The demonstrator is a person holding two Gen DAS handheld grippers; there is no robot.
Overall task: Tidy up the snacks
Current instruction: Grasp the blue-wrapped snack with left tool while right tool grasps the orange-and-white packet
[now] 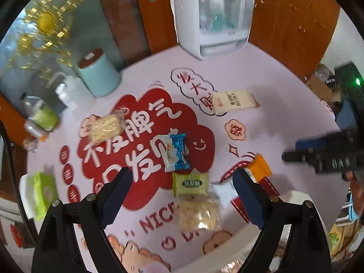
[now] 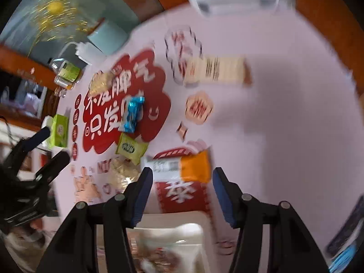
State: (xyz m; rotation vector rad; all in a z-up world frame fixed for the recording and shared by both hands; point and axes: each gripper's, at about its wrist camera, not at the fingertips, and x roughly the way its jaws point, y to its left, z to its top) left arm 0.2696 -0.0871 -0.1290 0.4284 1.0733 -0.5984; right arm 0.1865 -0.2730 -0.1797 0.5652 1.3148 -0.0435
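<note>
Nearest the left gripper (image 1: 182, 201), jaws wide and empty, a clear rice-crisp pack (image 1: 198, 213) and green snack (image 1: 190, 183) lie near the tabletop's (image 1: 284, 104) front edge. From the right view, the right gripper (image 2: 182, 193) gapes empty above an orange-and-white packet (image 2: 182, 168).

Your bench (image 1: 273, 86) wears a smooth printed pink cover; the blue snack packet (image 1: 179, 151) is glossy foil, the white organizer (image 1: 188, 34) shiny plastic, the wall behind (image 1: 284, 22) wood panelling
</note>
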